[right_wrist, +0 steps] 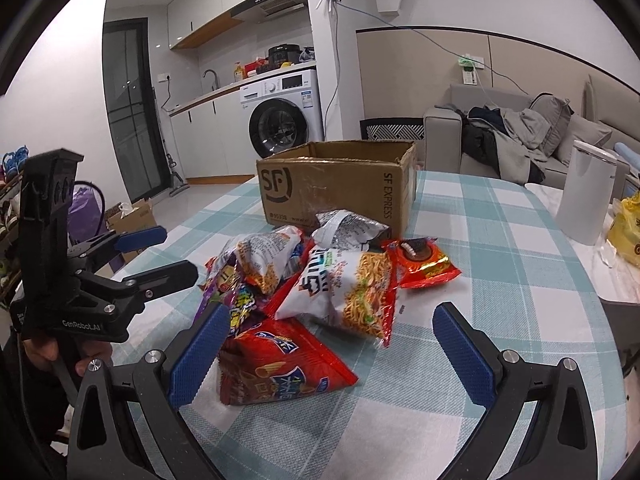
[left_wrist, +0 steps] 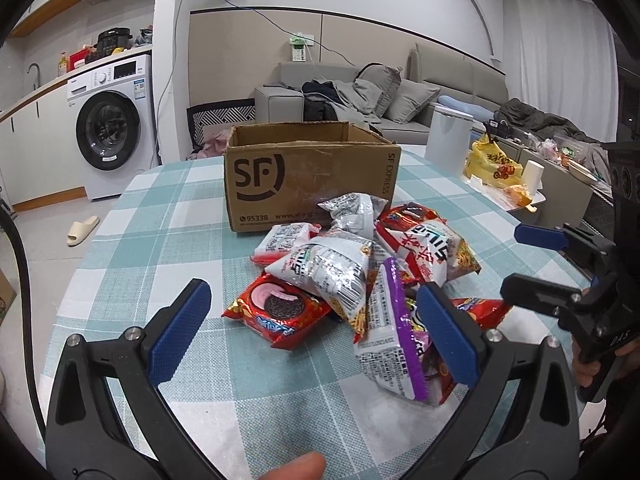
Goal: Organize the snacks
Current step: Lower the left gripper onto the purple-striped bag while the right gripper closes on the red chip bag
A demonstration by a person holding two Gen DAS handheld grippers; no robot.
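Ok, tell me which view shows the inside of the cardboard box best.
The right wrist view: it looks slightly down into the cardboard box, showing its open top and inner walls, though not the floor. The left wrist view shows the box mostly front-on, with only the inner back wall visible.

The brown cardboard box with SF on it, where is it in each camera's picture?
Left wrist view: the cardboard box sits top middle, open, behind the snack pile on the checked tablecloth.
Right wrist view: the box is again above centre, behind the pile.
Shared landmark: the white washing machine, left of the box in both.
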